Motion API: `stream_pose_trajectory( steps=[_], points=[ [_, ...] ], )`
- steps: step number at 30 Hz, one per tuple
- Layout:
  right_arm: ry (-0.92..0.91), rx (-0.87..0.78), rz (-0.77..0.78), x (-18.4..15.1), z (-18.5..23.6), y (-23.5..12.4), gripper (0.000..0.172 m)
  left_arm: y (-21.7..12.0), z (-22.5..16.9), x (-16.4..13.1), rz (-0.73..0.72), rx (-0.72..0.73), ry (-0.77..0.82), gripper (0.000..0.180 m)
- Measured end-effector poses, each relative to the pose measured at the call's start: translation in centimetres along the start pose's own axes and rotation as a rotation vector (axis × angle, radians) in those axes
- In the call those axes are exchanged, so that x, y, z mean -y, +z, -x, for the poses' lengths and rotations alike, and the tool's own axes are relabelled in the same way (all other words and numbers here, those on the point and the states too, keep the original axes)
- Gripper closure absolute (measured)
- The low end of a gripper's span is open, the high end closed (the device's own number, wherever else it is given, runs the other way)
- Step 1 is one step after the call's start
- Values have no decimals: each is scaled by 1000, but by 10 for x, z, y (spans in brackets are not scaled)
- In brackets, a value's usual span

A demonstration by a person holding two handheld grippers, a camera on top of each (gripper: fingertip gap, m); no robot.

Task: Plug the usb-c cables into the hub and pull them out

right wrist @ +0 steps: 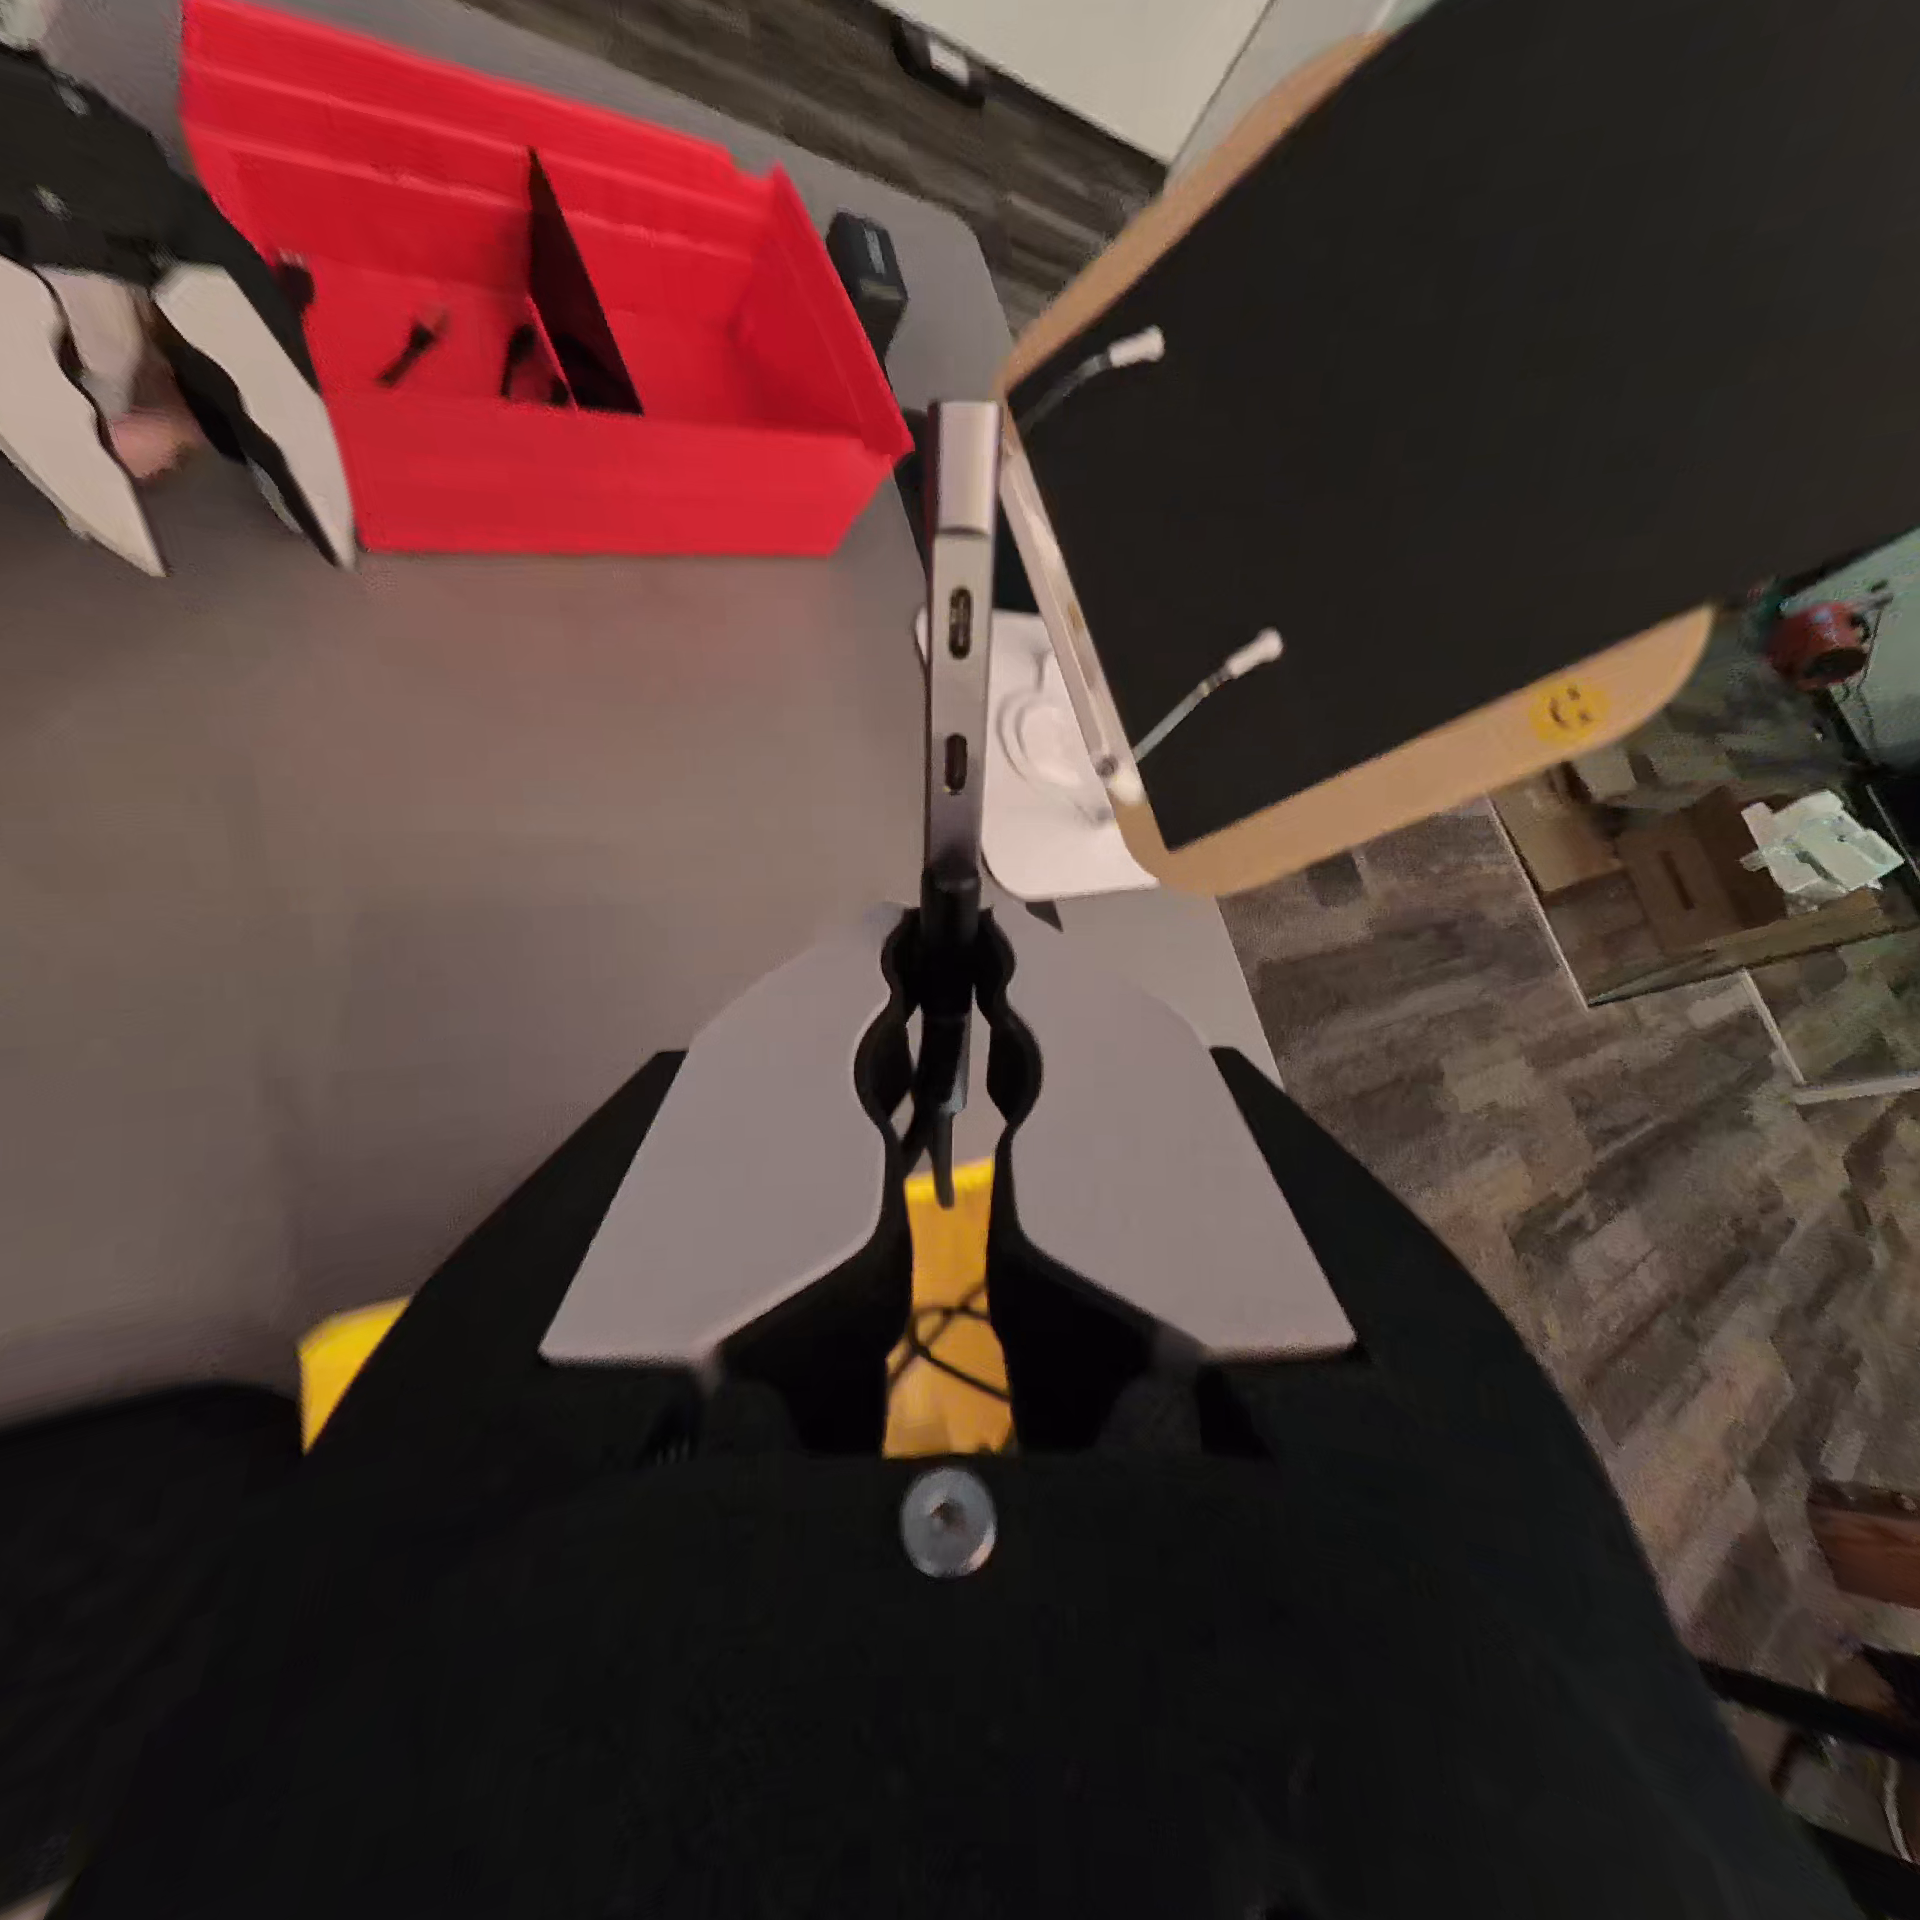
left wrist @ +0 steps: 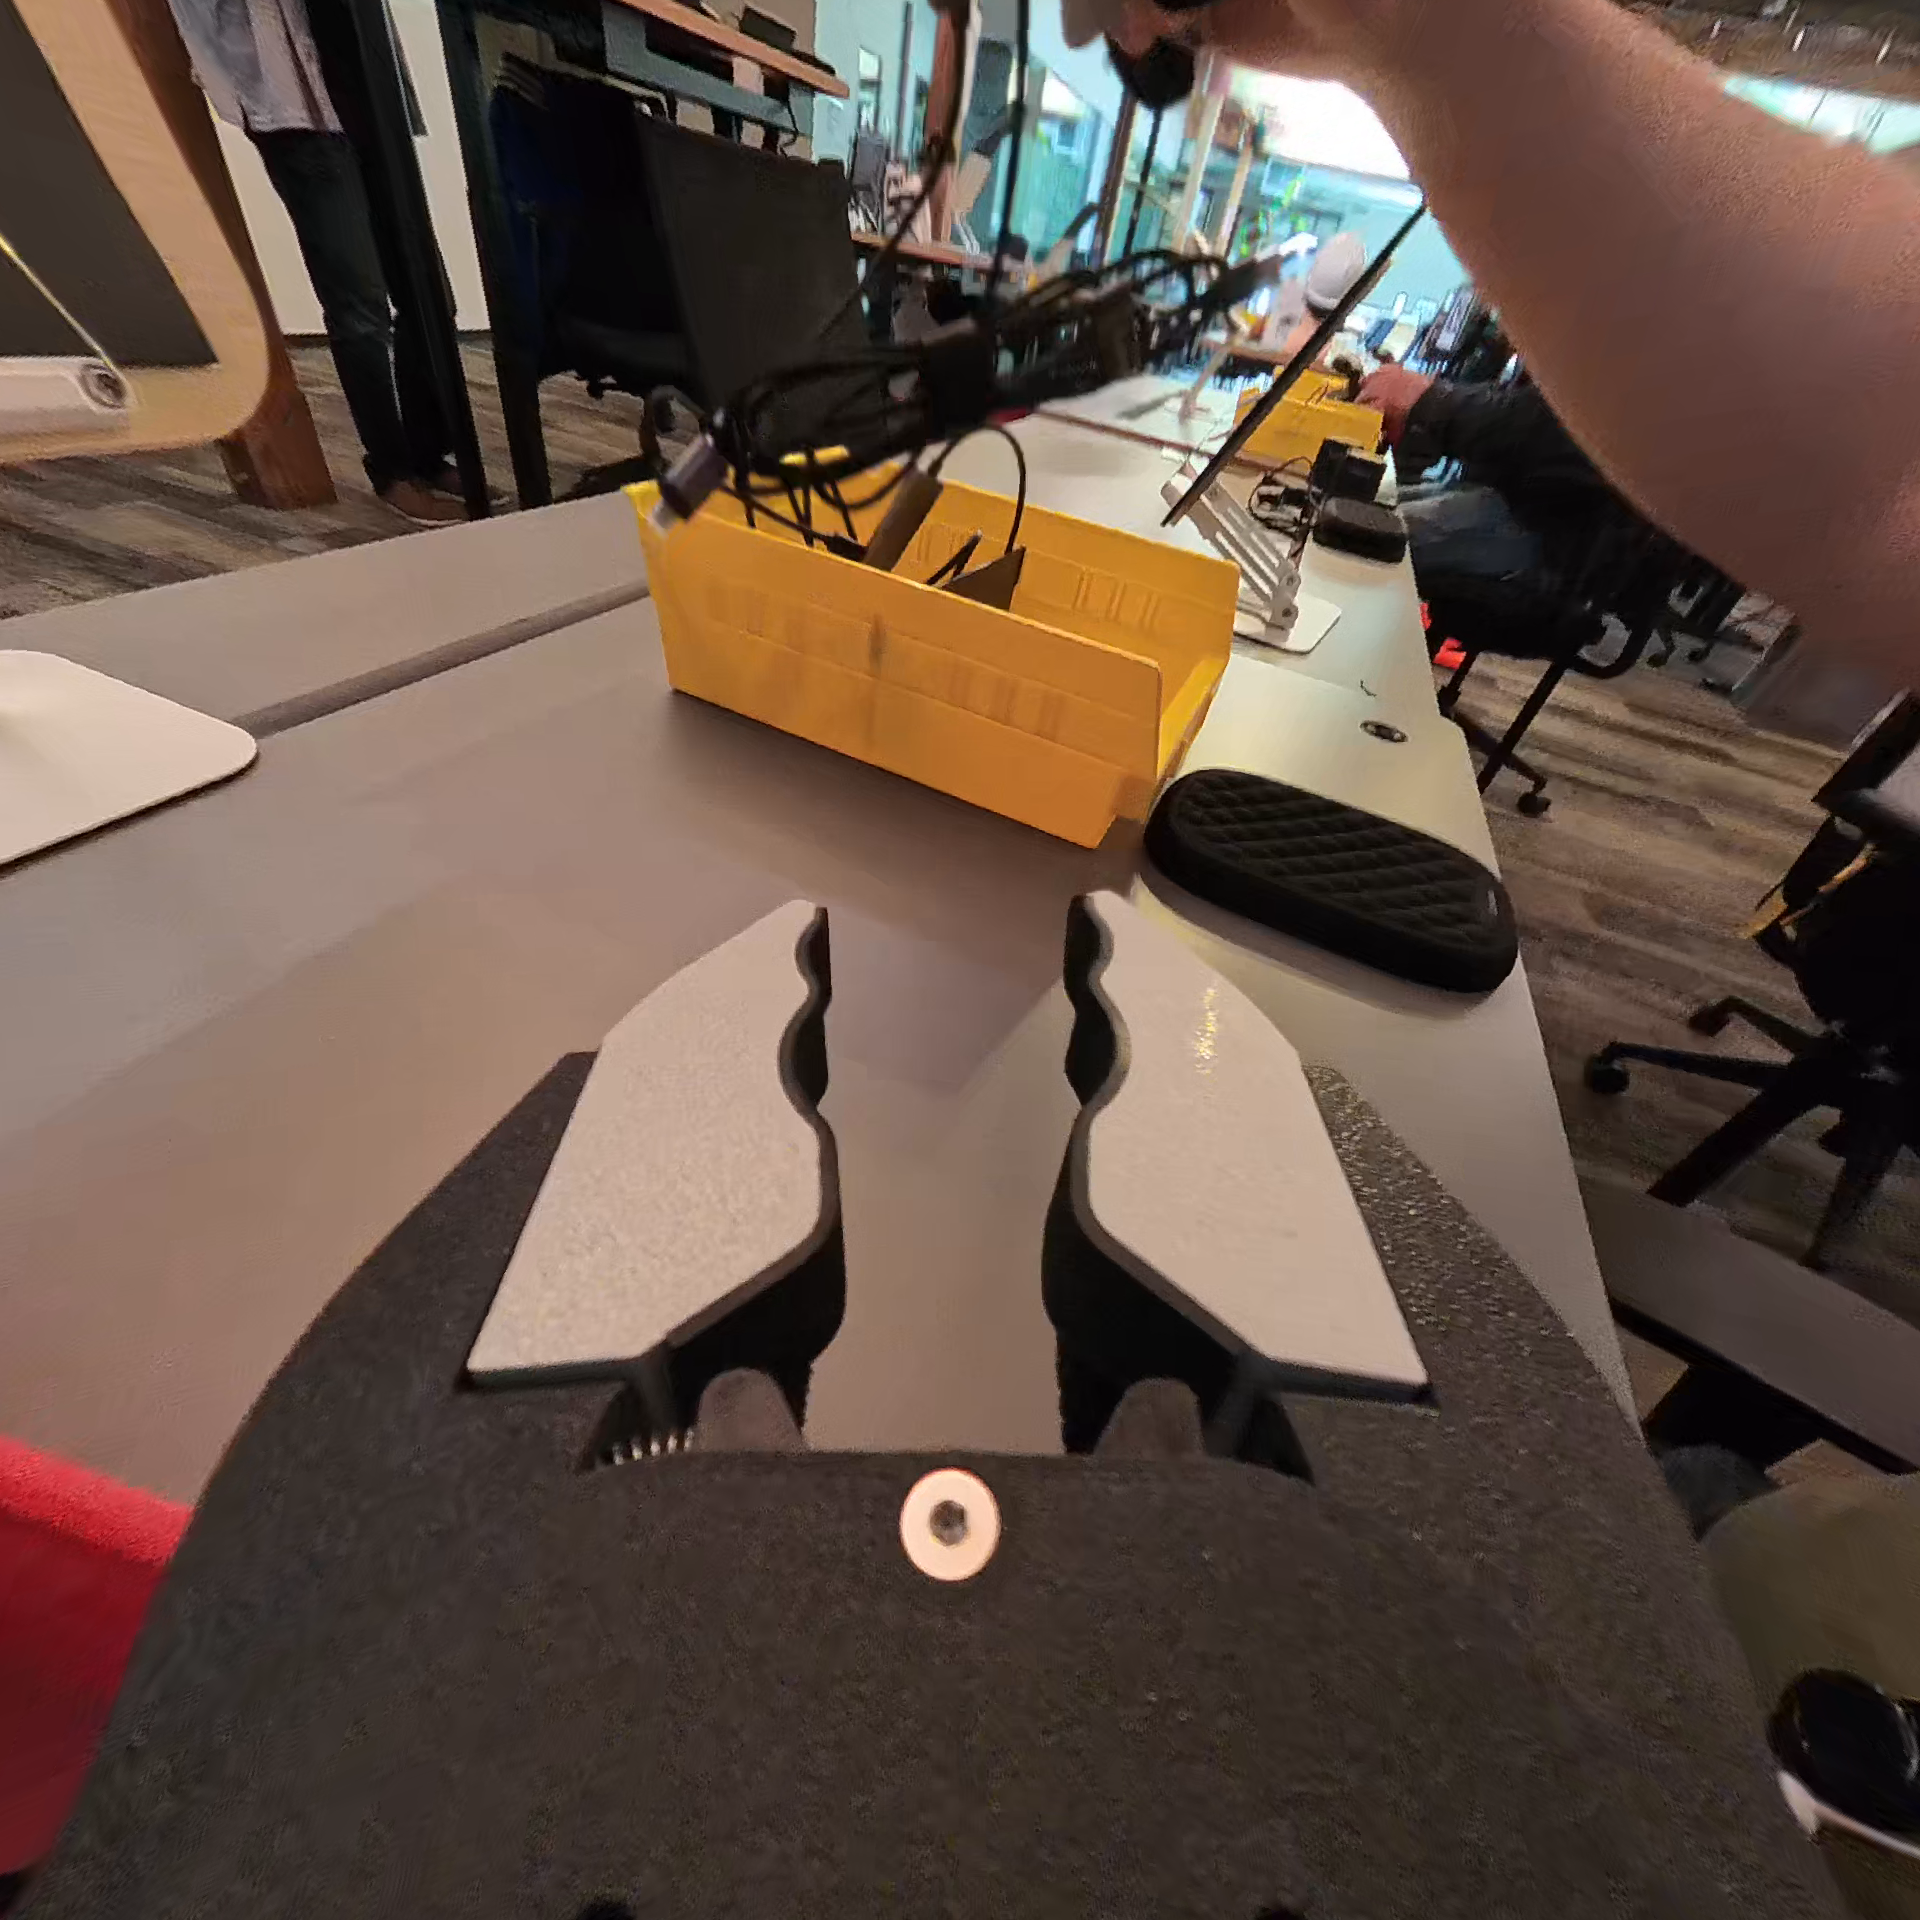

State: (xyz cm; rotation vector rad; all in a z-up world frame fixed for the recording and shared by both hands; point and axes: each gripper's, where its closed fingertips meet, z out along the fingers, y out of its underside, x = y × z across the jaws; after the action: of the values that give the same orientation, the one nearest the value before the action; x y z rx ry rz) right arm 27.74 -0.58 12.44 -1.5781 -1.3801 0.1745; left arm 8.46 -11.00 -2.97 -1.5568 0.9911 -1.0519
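Note:
My right gripper [right wrist: 948, 935] is shut on the black cable end of a slim grey hub [right wrist: 961, 623]. The hub sticks out forward past the fingertips and shows two small ports along its edge. Its black cable [right wrist: 940, 1132] hangs back between the fingers. My left gripper [left wrist: 948, 914] is open with nothing between the fingers, low over the grey table [left wrist: 416, 935]. It also shows in the right wrist view [right wrist: 244, 540], open, in front of a red bin [right wrist: 582, 488]. A bundle of black cables [left wrist: 935, 384] hangs in the air above a yellow bin [left wrist: 935, 675].
A black quilted wrist rest [left wrist: 1330, 894] lies right of the yellow bin. A white stand base [left wrist: 94, 748] sits at the table's left. A black panel with a wooden edge [right wrist: 1455, 416] hangs close to the hub's right. A person's arm [left wrist: 1662, 312] crosses the upper right. The tips of one gripper are about 30 cm away from the tips of the other.

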Motion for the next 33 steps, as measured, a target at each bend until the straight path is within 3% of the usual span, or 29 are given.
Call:
stream_pose_trajectory(
  steps=[8, 15, 22, 31, 33],
  points=[
    [149, -14, 93, -100, -50, -24, 162, 12, -18, -16, 113, 2, 165, 140],
    [196, 1, 279, -182, -52, -4, 161, 22, -17, -34, 169, -14, 142, 140],
    [224, 84, 227, -188, -48, 37, 162, 29, -19, -46, 215, -28, 147, 140],
    [352, 304, 656, -259, -5, 56, 160, 28, -30, -41, 195, -65, 133, 140],
    [349, 308, 730, -265, -2, 57, 151, 27, -31, -41, 198, -63, 141, 140]
  ],
)
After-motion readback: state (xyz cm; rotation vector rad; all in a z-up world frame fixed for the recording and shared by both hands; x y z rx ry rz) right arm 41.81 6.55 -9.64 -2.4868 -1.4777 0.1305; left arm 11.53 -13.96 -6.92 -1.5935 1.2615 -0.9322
